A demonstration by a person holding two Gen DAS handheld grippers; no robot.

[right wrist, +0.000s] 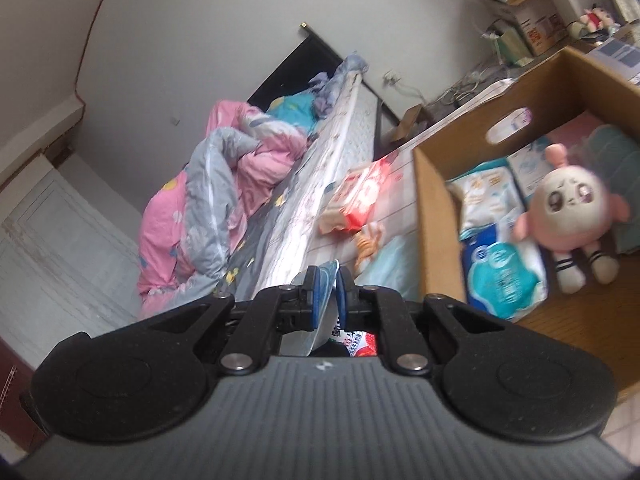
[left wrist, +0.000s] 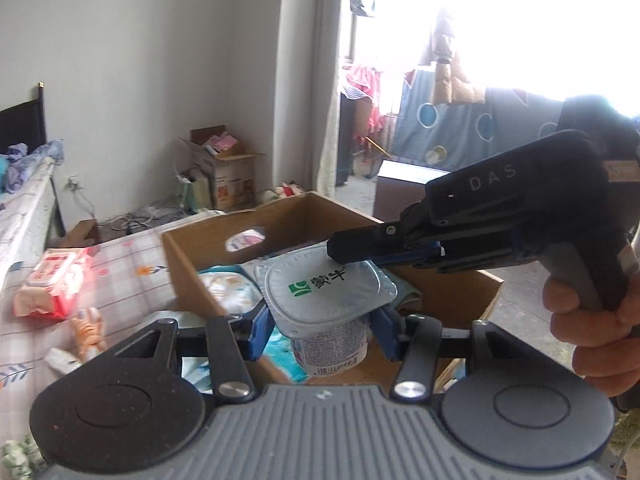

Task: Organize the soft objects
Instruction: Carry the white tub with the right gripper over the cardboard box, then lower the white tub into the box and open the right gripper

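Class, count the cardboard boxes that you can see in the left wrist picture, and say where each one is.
2. One open cardboard box is right ahead, under the yogurt cup; the other stands by the far wall. More may be hidden.

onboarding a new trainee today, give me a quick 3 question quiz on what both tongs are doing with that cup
1. True or false: the left tongs grip the yogurt cup by its sides.
2. What do the right tongs pinch? A) plush doll B) the cup's foil lid C) red wipes pack
3. Fill in: the plush doll lies inside the cardboard ____.

Key: 1 true; 2 B, the foil lid; 3 box.
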